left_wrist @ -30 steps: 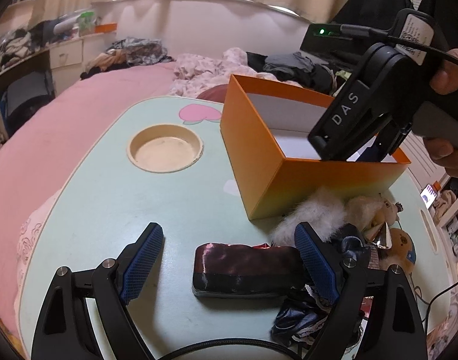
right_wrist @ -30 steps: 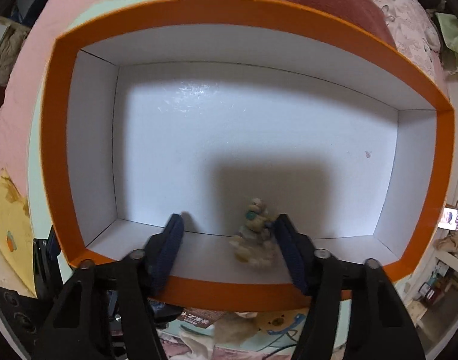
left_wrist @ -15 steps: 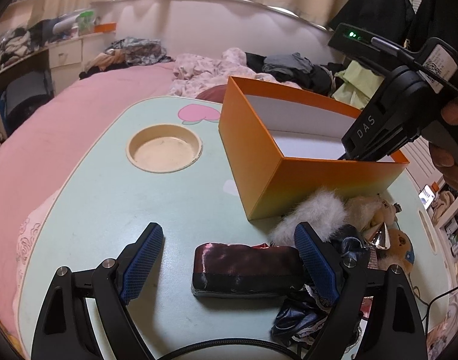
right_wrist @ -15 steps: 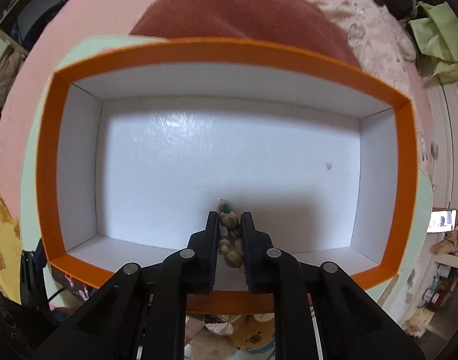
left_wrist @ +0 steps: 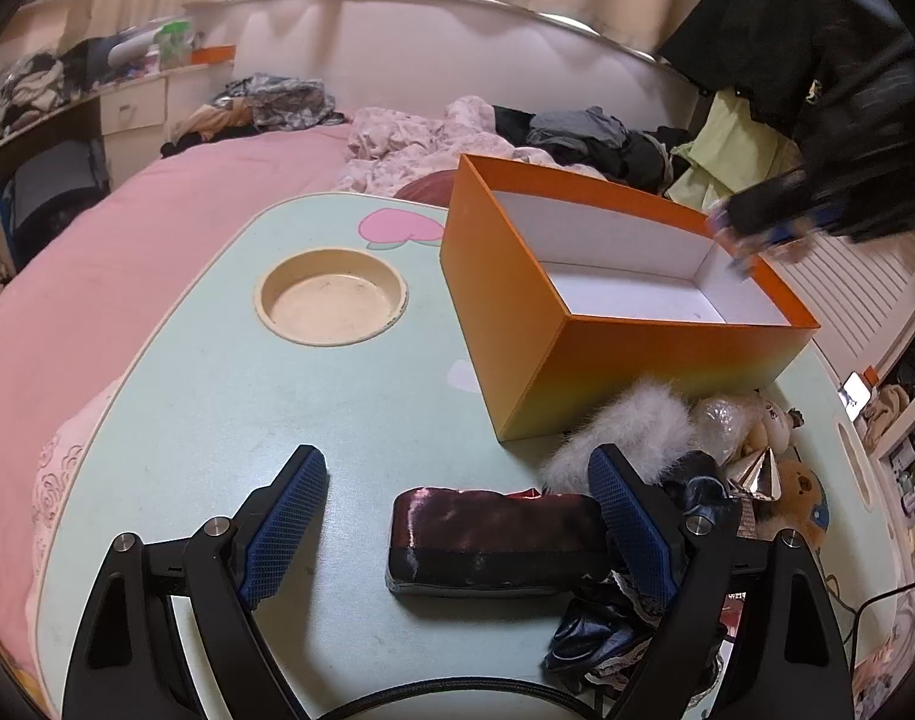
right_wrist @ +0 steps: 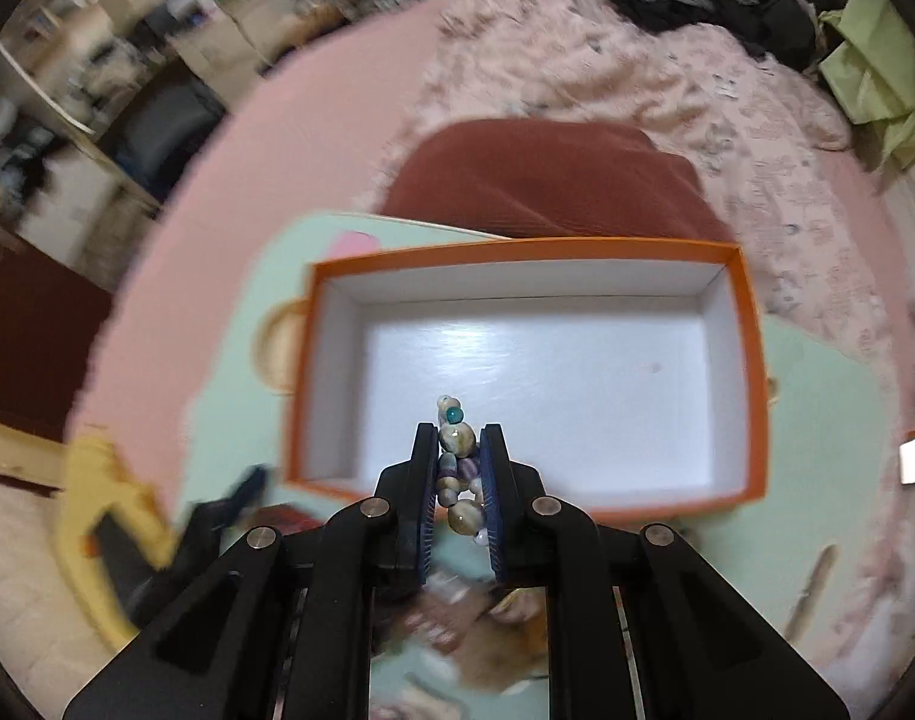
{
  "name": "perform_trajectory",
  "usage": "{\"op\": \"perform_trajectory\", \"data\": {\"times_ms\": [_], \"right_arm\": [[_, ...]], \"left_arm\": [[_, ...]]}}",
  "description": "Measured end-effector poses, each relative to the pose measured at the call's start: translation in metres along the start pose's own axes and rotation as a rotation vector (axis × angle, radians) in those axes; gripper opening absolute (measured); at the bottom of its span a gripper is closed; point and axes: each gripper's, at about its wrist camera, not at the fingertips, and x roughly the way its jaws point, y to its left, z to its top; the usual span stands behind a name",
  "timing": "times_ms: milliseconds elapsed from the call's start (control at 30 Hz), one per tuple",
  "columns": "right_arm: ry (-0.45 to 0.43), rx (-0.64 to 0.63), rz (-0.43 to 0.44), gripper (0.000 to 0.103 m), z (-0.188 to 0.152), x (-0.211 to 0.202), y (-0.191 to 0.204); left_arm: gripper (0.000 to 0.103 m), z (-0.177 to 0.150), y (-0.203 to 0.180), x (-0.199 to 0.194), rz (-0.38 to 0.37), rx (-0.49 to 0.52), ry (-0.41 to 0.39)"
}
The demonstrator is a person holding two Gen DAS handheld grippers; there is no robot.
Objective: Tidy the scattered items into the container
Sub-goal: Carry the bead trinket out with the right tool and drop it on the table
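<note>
An orange box with a white inside stands open on the mint table; it also shows in the right wrist view, and nothing shows inside it. My right gripper is shut on a beaded bracelet and holds it high above the box's near rim; in the left wrist view it is a blurred shape over the box's far right corner. My left gripper is open, low over the table, with a dark red pouch lying between its fingers.
A white fluffy item, a plush toy, silver cones and dark fabric lie in a heap right of the pouch. A round cup recess sits in the table's left half. A pink bed lies beyond the table.
My right gripper closed on the bracelet inside the box, then lifted it up and back out. My left gripper has not moved.
</note>
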Motion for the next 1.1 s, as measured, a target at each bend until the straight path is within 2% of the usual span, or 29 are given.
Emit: {"op": "perform_trajectory", "data": {"times_ms": [67,167,267,333,400,467,567,700,800,900,967,1100], "right_arm": [[-0.025,0.013,0.076,0.015,-0.015,-0.005,-0.007],[-0.011,0.04,0.149,0.015,-0.029,0.005,-0.019],[-0.046,0.01,0.115,0.016,-0.05,0.014,-0.016],[-0.088,-0.017,0.069,0.017,-0.064,0.02,-0.008],[-0.122,-0.02,0.073,0.018,-0.075,0.024,-0.002],[-0.169,-0.01,0.081,0.026,-0.082,0.023,-0.001],[-0.242,0.003,0.008,0.026,-0.088,0.015,0.001],[-0.294,-0.008,-0.048,0.026,-0.091,0.003,0.005],[-0.315,-0.024,-0.134,0.026,-0.096,0.0,0.011],[-0.331,-0.048,-0.206,0.026,-0.102,-0.002,0.017],[-0.333,-0.073,-0.254,0.026,-0.103,-0.003,0.022],[-0.31,-0.107,-0.332,0.026,-0.089,0.0,0.027]], "left_arm": [[0.089,0.0,0.0,0.0,0.0,-0.001,-0.001],[0.089,0.001,0.001,-0.004,-0.008,-0.012,-0.029],[0.089,0.002,0.001,-0.01,-0.018,-0.016,-0.065],[0.089,0.006,-0.001,-0.009,-0.017,-0.011,-0.056],[0.089,0.012,-0.002,-0.007,-0.027,-0.015,-0.045],[0.089,0.02,-0.001,-0.006,-0.021,-0.031,-0.031],[0.089,0.03,0.003,0.0,0.005,-0.046,0.001],[0.089,0.047,0.004,0.026,0.068,0.004,0.091],[0.089,0.055,0.008,0.027,0.065,0.01,0.113],[0.089,0.068,0.005,0.005,0.039,0.031,0.098],[0.089,0.084,-0.002,-0.008,0.027,0.073,0.108],[0.089,0.13,-0.04,-0.004,0.027,0.273,0.222]]}}
